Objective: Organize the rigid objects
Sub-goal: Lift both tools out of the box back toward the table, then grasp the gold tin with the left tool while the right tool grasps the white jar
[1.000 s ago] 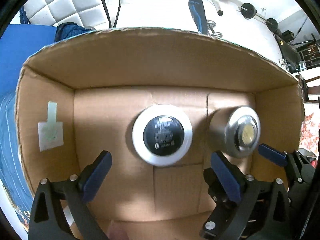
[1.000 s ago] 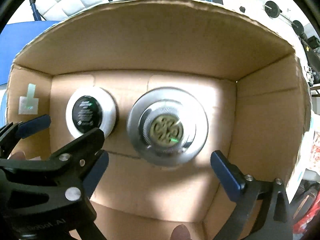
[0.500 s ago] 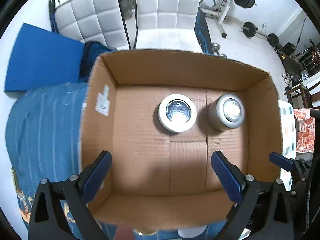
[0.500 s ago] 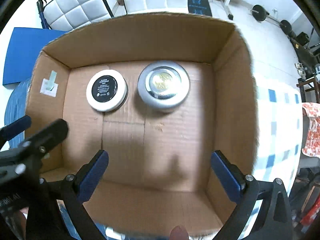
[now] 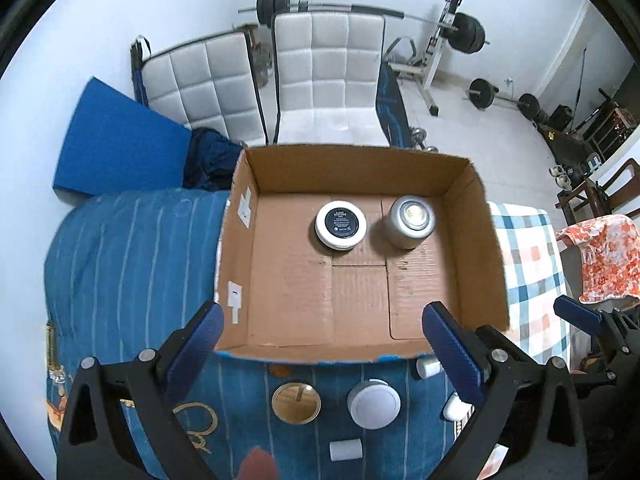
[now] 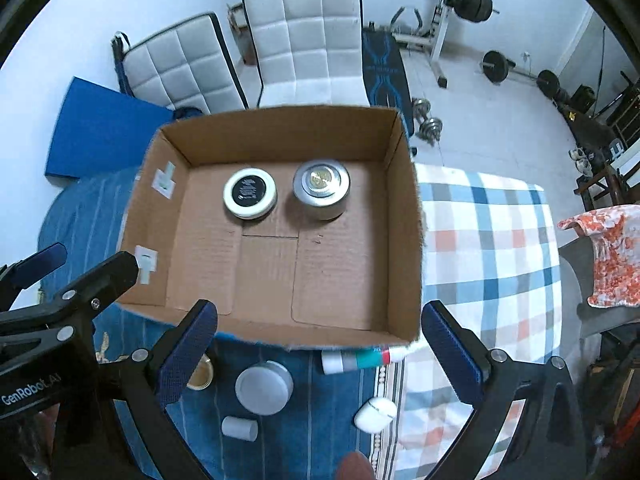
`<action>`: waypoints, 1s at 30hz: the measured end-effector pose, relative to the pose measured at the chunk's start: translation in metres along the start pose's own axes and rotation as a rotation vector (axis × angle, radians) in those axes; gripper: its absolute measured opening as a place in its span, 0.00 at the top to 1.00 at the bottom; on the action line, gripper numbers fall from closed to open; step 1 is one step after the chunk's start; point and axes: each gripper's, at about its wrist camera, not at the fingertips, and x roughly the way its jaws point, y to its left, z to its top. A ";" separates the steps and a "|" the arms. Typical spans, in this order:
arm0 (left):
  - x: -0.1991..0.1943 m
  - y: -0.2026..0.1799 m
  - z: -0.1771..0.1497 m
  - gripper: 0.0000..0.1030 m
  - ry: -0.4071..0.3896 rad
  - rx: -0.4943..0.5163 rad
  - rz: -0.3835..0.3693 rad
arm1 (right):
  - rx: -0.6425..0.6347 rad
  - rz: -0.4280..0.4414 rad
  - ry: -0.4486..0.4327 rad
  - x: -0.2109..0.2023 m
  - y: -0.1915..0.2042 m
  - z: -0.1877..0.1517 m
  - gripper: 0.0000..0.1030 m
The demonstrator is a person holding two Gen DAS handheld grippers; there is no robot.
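Observation:
An open cardboard box (image 5: 476, 264) (image 6: 404, 240) sits on a bed. Inside, at the far side, stand a white jar with a black lid (image 5: 340, 225) (image 6: 249, 193) and a silver tin (image 5: 410, 216) (image 6: 321, 189) side by side. My left gripper (image 5: 326, 348) and right gripper (image 6: 320, 344) are both open and empty, held above the box's near edge. In front of the box lie a gold-lidded jar (image 5: 296, 403) (image 6: 201, 372), a grey-white round jar (image 5: 373, 403) (image 6: 264, 387), a small white cylinder (image 5: 345, 450) (image 6: 240, 428), a striped tube (image 6: 360, 360) and a white oval case (image 6: 376, 407).
The bed has a blue striped cover (image 5: 120, 264) on the left and a checked cloth (image 6: 488, 264) on the right. Two white padded chairs (image 5: 328, 80) and weight equipment (image 5: 460, 32) stand behind. An orange patterned cloth (image 6: 612, 256) lies at the right.
Both grippers have pulled up and back out of the box. The two containers stay where they stood; the items in front of the box have come into view.

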 end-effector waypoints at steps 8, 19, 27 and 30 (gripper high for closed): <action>-0.035 0.005 -0.036 0.01 -0.056 0.027 0.020 | 0.014 0.028 -0.017 -0.044 -0.005 -0.042 0.00; 0.019 0.033 -0.102 0.01 0.126 0.005 0.082 | 0.142 0.000 0.165 0.013 -0.057 -0.110 0.00; 0.100 0.047 -0.124 0.01 0.279 -0.073 0.028 | 0.266 0.005 0.325 0.081 -0.089 -0.144 0.00; 0.132 0.046 -0.128 0.01 0.334 -0.081 0.018 | 0.260 0.055 0.338 0.092 -0.073 -0.144 0.00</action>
